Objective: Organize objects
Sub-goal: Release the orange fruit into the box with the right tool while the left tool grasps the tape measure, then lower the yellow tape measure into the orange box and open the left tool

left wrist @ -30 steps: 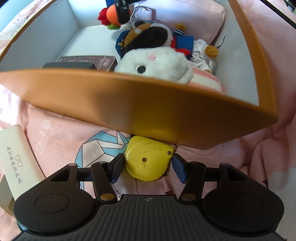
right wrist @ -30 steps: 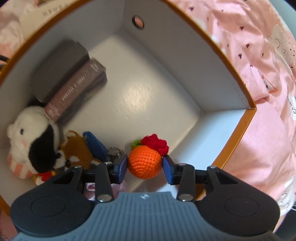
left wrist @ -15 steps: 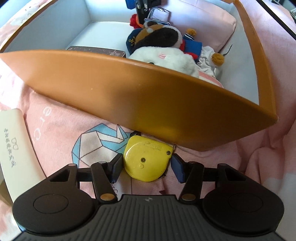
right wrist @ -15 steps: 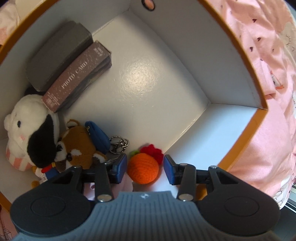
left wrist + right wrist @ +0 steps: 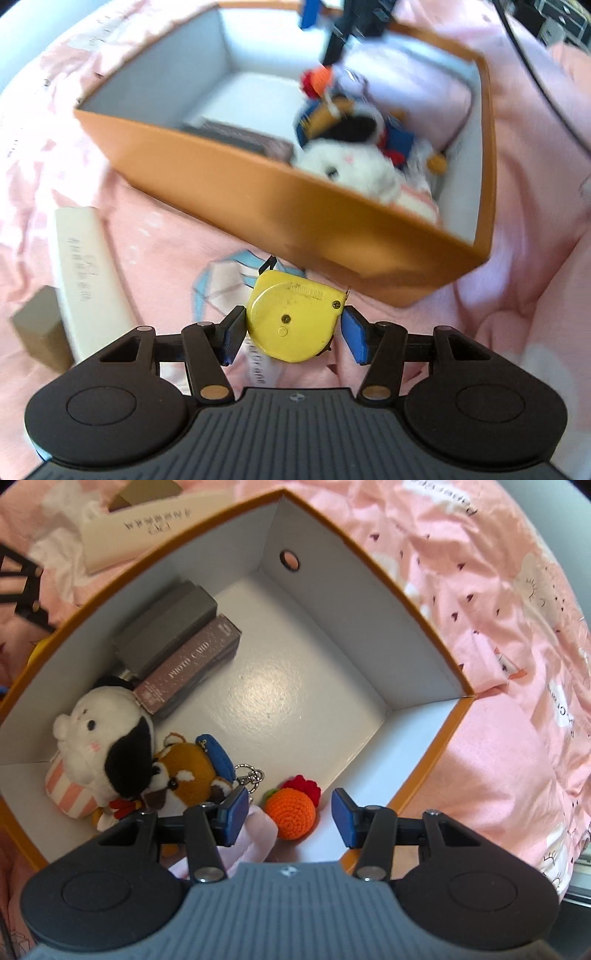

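On the pink bedsheet (image 5: 155,236), a white case (image 5: 88,280) lies at the left. The left claw (image 5: 293,332) is clamped on a yellow tape measure (image 5: 295,321), just outside the near wall of the orange box (image 5: 258,199). Inside the box, the right claw (image 5: 286,814) hangs apart above the crocheted orange (image 5: 291,814), which rests on the floor by the near wall, beside the plush toys (image 5: 110,738).
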Action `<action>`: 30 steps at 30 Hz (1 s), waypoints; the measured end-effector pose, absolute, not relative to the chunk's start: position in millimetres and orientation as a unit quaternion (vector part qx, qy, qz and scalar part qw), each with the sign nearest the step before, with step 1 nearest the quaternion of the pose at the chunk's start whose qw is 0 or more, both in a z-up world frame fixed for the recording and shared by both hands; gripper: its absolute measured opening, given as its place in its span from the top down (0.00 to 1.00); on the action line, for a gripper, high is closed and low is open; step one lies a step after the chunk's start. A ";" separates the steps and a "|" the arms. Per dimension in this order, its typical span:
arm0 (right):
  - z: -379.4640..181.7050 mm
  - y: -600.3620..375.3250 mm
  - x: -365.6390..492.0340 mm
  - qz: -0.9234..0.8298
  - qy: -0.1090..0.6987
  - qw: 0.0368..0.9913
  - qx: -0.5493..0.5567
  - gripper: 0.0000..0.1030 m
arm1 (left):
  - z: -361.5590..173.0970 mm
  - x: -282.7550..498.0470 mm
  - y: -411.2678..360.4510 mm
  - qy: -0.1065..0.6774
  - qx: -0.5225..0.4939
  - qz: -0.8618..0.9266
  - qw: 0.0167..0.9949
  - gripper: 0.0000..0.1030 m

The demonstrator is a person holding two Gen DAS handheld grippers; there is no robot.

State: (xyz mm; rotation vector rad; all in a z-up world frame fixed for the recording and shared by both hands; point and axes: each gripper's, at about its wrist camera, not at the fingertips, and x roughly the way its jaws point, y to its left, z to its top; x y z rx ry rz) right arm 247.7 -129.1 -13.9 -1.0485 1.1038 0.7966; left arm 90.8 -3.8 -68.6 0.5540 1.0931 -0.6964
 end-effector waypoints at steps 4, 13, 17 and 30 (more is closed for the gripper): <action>-1.6 -141.7 251.0 0.366 0.478 0.666 -0.441 0.64 | -32.4 99.4 2.1 0.478 0.242 -0.305 0.787 0.38; 12.7 -144.7 263.4 0.351 0.449 0.715 -0.406 0.78 | 25.1 157.8 -15.3 0.411 0.245 -0.329 0.814 0.38; 13.1 -150.7 269.3 0.351 0.428 0.731 -0.399 0.78 | 20.3 178.1 -54.5 0.403 0.272 -0.344 0.803 0.38; 15.0 -167.2 295.4 0.332 0.404 0.768 -0.371 0.78 | -60.8 266.6 -141.5 0.458 0.301 -0.368 0.751 0.38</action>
